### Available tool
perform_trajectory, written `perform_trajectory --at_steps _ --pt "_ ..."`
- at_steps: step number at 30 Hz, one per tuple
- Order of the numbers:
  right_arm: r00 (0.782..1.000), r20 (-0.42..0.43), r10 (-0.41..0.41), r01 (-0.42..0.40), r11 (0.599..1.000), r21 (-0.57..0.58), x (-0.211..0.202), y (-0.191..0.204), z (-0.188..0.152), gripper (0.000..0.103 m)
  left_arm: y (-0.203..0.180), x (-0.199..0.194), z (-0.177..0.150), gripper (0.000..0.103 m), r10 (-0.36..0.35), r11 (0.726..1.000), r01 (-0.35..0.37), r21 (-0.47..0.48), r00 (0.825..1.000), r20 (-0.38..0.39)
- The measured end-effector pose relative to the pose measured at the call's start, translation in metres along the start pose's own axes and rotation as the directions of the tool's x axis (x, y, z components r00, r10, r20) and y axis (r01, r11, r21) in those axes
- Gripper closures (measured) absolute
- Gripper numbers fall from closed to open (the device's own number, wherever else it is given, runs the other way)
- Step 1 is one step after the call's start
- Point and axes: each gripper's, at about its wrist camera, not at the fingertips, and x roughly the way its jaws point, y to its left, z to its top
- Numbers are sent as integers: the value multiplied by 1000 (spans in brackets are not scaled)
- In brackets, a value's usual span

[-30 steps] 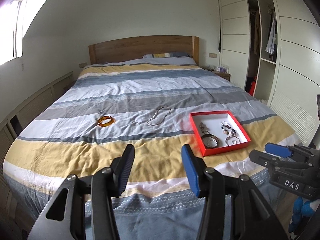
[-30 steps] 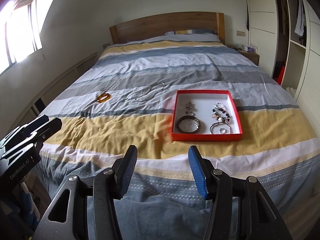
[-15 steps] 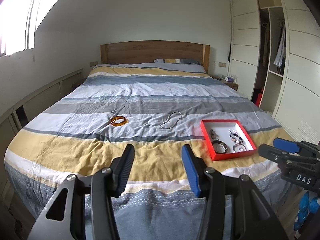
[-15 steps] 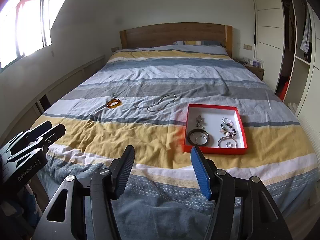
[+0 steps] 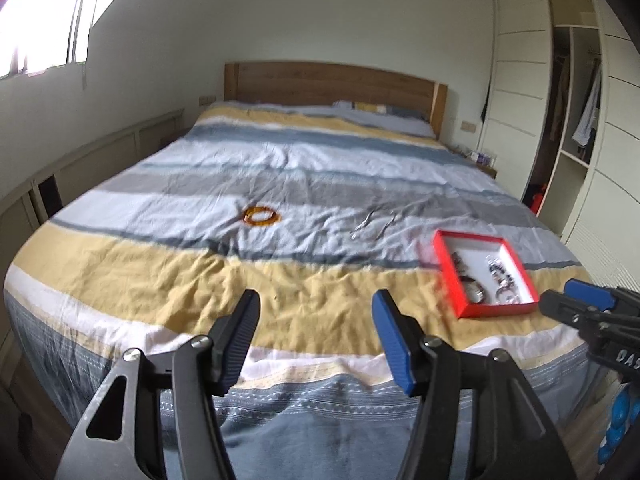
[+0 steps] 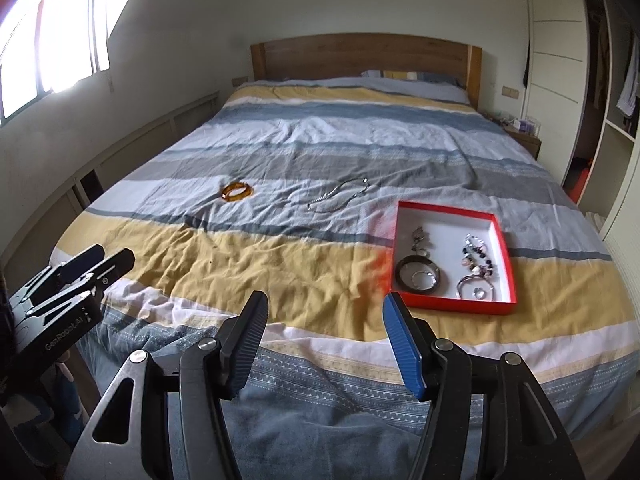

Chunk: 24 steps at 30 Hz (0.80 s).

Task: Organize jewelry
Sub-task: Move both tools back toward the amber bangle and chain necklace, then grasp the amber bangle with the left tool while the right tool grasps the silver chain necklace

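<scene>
The near yellow band of the bed (image 6: 248, 264) lies bare, so both the left gripper (image 5: 316, 336) and the right gripper (image 6: 324, 338) have an unobstructed way forward over the foot edge. On the cover ahead lie an amber bangle (image 6: 237, 191) and a silver chain (image 6: 340, 196), well apart, with free cloth between. The red tray (image 6: 454, 305) with its raised rim sits to the right.

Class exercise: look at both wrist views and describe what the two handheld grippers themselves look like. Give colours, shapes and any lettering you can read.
Each gripper is black with angular, cut-out arms and silver pivot bolts. The left gripper and the right gripper both carry two ribbed, paddle-shaped fingers: one dark pad and one bright blue pad. Seen from the other view, the left one bears white lettering "GenRobot.AI"; the right shows "DAS".
</scene>
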Motion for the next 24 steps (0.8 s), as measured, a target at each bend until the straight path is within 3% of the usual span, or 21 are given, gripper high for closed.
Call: perform_trajectory --at_steps 10,16,24 --pt "997 -58 56 -57 998 -20 67 5 33 44 45 83 0 47 55 996 -64 -62 990 -131" --pt "990 -94 108 -110 994 -12 134 4 71 40 67 142 28 47 37 995 -51 -87 986 -163" --pt "976 -160 147 -145 989 24 245 -4 109 38 71 247 85 47 11 1000 -10 5 985 -174"
